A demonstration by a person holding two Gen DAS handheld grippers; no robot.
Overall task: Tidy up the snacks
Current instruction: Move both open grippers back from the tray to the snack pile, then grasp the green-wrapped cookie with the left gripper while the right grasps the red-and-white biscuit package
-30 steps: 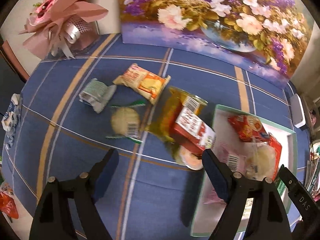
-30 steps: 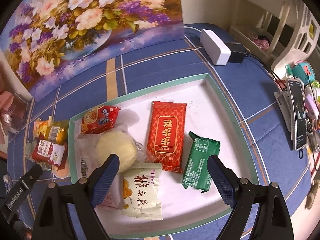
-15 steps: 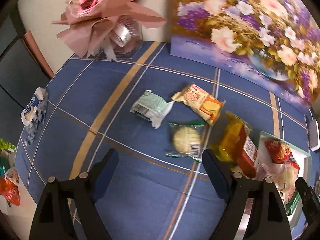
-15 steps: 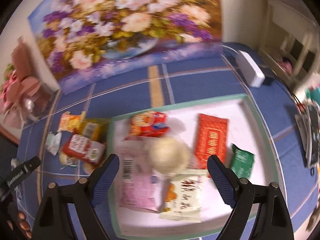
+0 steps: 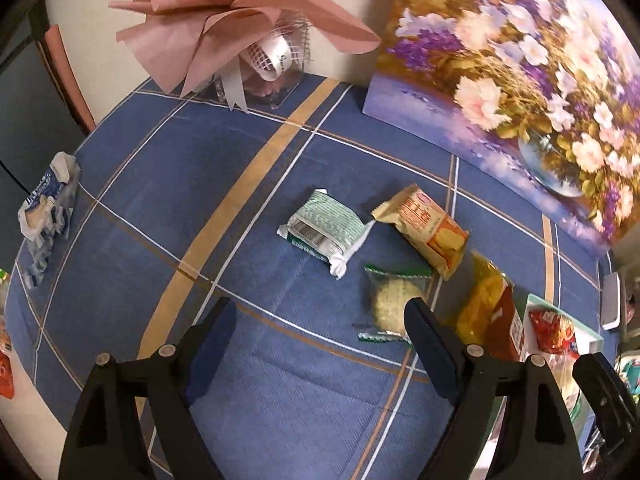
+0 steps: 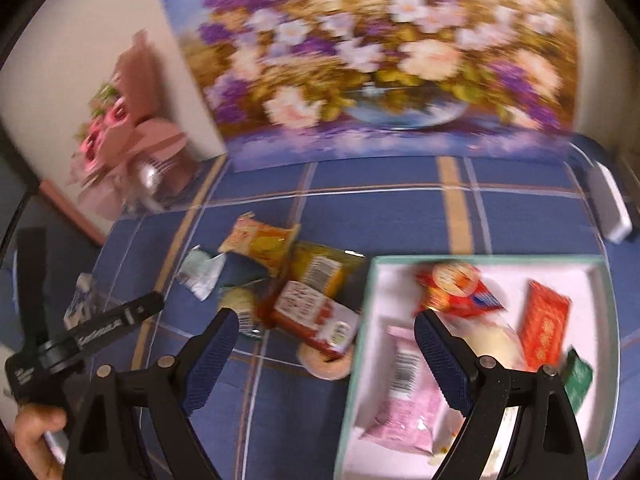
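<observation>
Green-edged cracker pack just beyond open left jaws.

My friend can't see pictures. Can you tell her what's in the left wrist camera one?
An open, empty black left gripper hangs over a blue plaid tablecloth scattered with snacks: a mint-green and white packet, an orange biscuit packet and a round pale cake in a clear green-edged wrapper. Behind stand a pink paper-wrapped bouquet and a flower painting.
</observation>
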